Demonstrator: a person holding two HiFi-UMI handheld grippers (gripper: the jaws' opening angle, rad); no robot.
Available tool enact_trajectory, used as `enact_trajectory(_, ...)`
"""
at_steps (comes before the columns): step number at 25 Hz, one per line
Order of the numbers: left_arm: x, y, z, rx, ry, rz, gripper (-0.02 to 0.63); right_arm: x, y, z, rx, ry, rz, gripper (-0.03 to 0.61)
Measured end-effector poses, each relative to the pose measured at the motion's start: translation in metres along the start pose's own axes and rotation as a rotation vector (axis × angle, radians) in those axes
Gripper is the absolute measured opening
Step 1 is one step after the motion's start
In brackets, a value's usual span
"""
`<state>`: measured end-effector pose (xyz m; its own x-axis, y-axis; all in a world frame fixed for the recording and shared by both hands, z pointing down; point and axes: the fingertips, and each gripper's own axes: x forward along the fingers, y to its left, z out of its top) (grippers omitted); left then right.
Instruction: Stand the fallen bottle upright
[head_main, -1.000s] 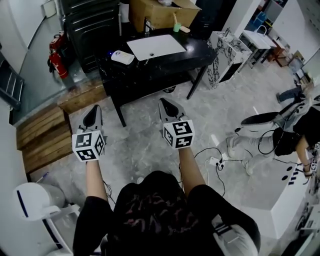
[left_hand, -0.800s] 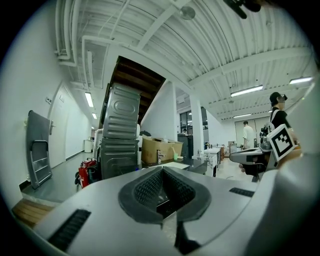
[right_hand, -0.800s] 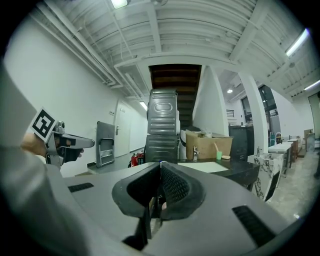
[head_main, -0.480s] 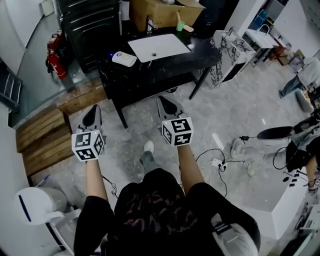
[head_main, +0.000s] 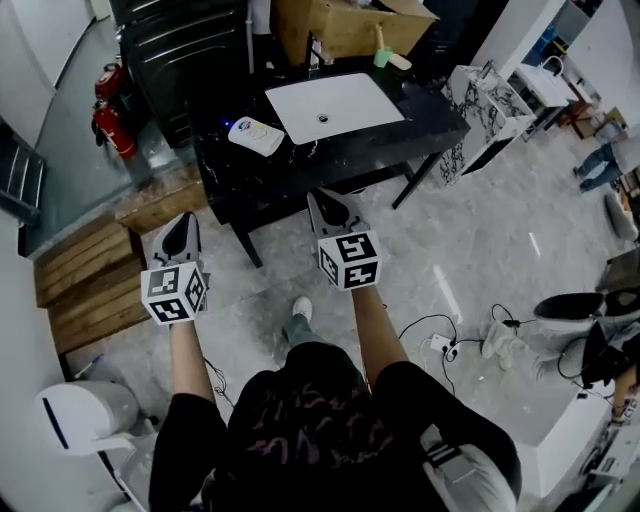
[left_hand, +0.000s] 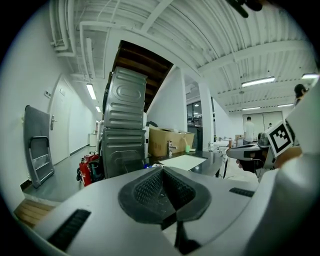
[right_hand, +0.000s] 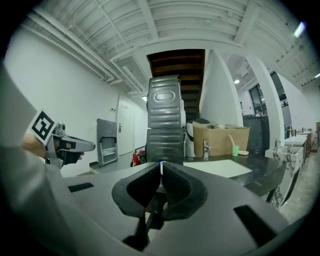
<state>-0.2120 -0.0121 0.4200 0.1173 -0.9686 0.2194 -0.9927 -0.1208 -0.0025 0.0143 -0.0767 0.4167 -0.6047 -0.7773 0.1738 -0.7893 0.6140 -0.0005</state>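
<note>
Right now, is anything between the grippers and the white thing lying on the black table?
Nothing visible. The left hand-held gripper and right hand-held gripper, both shut and empty, face the black table; the white thing lies uncovered there beside the sink.

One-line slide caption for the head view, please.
Person holds left gripper and right gripper, both shut and empty, before a black table with a white sink.

Two grippers: left gripper (head_main: 183, 224), right gripper (head_main: 324, 200). One black table (head_main: 425, 112), one cardboard box (head_main: 340, 25), one green cup (head_main: 381, 58).
</note>
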Motion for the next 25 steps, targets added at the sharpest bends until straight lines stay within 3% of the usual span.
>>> enact_trajectory(11,0.127,0.028,0.012,-0.008,0.069,0.019,0.017,0.124,-0.065,0.005,0.032,0.043,0.054,0.015)
enact_trajectory(25,0.201,0.059,0.010,-0.016,0.125,0.015,0.017,0.208,-0.076,-0.004,0.041,0.116,0.125,0.023)
